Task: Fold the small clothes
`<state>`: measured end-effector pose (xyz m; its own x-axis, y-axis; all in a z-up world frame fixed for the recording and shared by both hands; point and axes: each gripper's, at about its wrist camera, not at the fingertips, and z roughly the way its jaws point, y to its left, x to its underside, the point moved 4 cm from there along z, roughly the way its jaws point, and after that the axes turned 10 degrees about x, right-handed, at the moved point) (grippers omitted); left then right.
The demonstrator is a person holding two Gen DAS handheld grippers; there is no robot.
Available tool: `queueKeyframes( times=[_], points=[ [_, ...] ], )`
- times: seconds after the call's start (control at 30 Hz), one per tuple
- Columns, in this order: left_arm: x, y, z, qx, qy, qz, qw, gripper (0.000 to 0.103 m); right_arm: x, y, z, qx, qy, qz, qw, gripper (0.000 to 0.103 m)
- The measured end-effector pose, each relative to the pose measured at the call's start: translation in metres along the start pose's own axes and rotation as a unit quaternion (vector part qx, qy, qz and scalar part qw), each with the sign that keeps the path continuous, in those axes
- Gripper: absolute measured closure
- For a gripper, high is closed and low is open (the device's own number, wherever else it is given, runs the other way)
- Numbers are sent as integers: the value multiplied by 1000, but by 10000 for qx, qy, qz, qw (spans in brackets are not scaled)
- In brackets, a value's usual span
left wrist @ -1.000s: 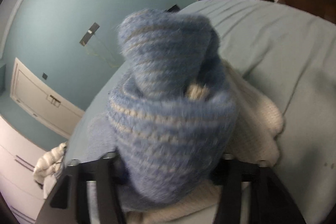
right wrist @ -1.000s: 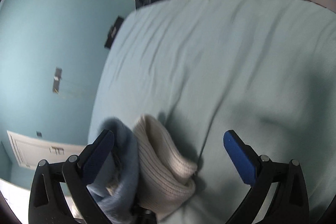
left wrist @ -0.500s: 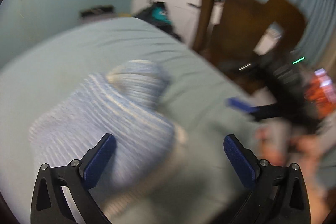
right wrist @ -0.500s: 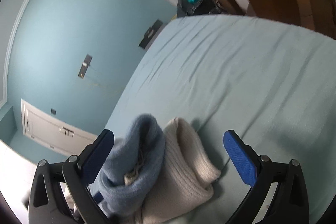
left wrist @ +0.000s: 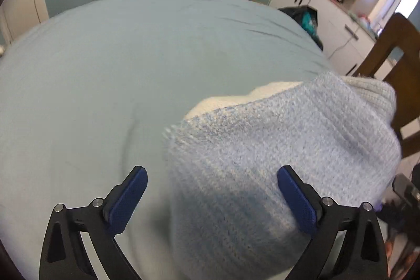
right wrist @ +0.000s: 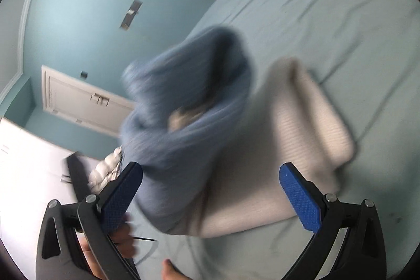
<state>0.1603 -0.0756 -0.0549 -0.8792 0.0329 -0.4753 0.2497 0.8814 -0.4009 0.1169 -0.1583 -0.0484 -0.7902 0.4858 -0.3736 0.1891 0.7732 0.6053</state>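
Observation:
A fuzzy blue striped knit garment (left wrist: pixel 275 162) lies bunched on top of a folded cream knit garment (left wrist: pixel 367 88) on the pale green bed (left wrist: pixel 118 64). My left gripper (left wrist: pixel 212 198) is open, its blue pads (left wrist: pixel 128 198) just above the blue knit's near edge, holding nothing. In the right wrist view the blue knit (right wrist: pixel 189 122) sits left of the cream knit (right wrist: pixel 302 127), both blurred. My right gripper (right wrist: pixel 210 198) is open above them and empty.
A wooden chair (left wrist: pixel 393 51) stands at the bed's right edge, with white cabinets (left wrist: pixel 328 4) and a dark bag (left wrist: pixel 304 17) behind. A blue wall (right wrist: pixel 78 4), white door (right wrist: pixel 78 99) and white cloth (right wrist: pixel 107 167) lie beyond the bed. A hand (right wrist: pixel 118 238) shows low.
My left gripper has let go of the blue knit, opened and swung round to face across the bed. My right gripper has pulled back and up, so both garments show fuller.

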Motion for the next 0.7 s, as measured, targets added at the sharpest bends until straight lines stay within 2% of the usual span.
queueKeyframes(
  times=[0.1,0.17,0.23,0.27,0.3,0.33,0.37,0.4,0.5,0.6,0.7],
  points=[
    [7,-16,3,-102,-76,198,9997,2,3,16,20,256,106,-29,9996,1],
    [12,-30,6,-199,-87,412,9989,2,1,19,41,548,268,78,9981,1],
    [13,-31,4,-156,-91,428,9989,2,-9,14,65,1019,482,311,9931,1],
    [7,-27,2,-110,-88,368,9992,2,-16,8,72,976,411,484,9932,1],
    [3,-18,0,-43,-78,265,9996,2,-22,2,76,829,284,679,9938,15],
    [1,-13,-3,44,-79,151,9998,2,-27,-1,76,561,175,805,9950,42],
    [0,-6,-6,199,-101,1,9998,2,-31,-2,74,327,164,880,9954,47],
    [-2,-1,-10,372,-67,-104,9992,2,-34,1,69,266,110,791,9965,52],
    [-8,10,-27,612,-173,-249,9977,0,-37,25,34,366,-469,86,9982,56],
    [-9,14,-47,187,-576,-224,9979,0,-40,37,-8,273,-1086,-244,9934,56],
    [-10,20,-53,-339,-698,-217,9968,0,-47,24,-21,350,-1307,-338,9902,56]
  ],
)
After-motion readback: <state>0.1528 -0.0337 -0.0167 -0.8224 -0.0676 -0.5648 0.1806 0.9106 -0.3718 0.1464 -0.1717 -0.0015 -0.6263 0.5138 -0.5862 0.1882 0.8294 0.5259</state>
